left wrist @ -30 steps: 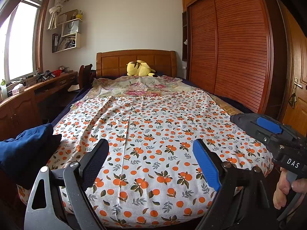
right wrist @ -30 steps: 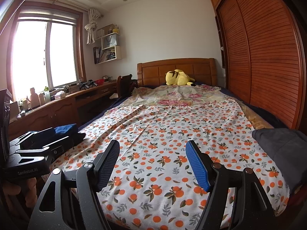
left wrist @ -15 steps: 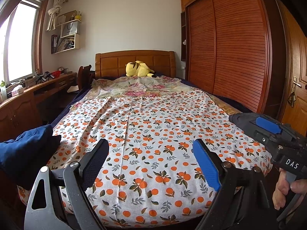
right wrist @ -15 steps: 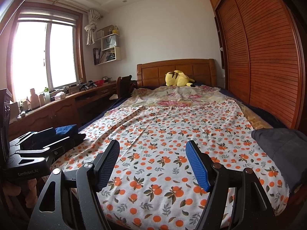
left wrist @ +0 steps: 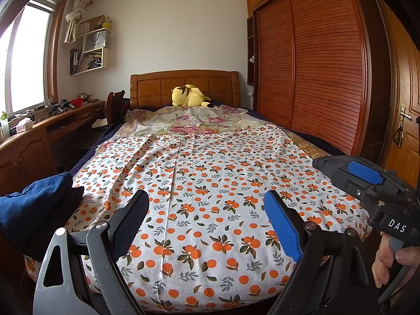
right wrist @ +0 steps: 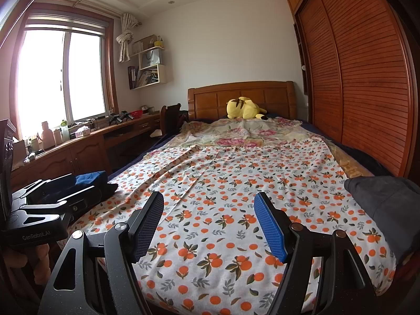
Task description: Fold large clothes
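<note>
1 orange-print sheet [left wrist: 210, 189] across bed [left wrist: 183, 84]

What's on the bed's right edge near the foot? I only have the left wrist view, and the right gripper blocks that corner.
Observer: A dark grey garment lies there, on top of the orange-print sheet, on the wardrobe side.
Operator: Right gripper holding anything?
Observer: No. The right gripper is open with nothing between its pads, and it hovers above the foot end of the sheet.
Operator: Grey garment near the blue pile?
Observer: No. The blue pile is at the opposite, window-side edge, with the width of the sheet between them.
</note>
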The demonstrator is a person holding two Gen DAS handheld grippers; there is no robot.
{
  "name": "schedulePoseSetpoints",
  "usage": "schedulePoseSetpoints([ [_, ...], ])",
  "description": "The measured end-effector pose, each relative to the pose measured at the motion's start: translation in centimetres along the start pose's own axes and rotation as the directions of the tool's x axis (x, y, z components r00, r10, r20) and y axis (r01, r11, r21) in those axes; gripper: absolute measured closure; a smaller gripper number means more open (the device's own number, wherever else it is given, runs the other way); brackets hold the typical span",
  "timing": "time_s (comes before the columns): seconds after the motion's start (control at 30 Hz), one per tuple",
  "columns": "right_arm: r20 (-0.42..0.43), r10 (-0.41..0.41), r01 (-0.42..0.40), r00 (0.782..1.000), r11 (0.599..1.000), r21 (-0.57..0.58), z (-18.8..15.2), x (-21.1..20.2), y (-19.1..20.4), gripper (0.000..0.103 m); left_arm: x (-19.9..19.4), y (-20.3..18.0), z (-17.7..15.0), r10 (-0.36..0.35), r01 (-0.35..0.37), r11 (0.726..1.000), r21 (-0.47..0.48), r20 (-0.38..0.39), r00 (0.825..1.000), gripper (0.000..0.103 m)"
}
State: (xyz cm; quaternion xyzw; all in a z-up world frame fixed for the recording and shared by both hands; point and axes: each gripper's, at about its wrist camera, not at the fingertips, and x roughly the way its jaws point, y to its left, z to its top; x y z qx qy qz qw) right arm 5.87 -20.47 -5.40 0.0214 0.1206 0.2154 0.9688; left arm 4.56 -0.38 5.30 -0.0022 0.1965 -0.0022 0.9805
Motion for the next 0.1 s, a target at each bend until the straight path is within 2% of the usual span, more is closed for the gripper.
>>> schedulePoseSetpoints([
  [0.1,0.0,-0.001,0.001,1.0,1.0,-0.001,0.0,0.0,0.0,0.03,-0.02,-0.01,0.01,0.0,0.0,1.0,0.0,-0.001,1.0,0.013],
])
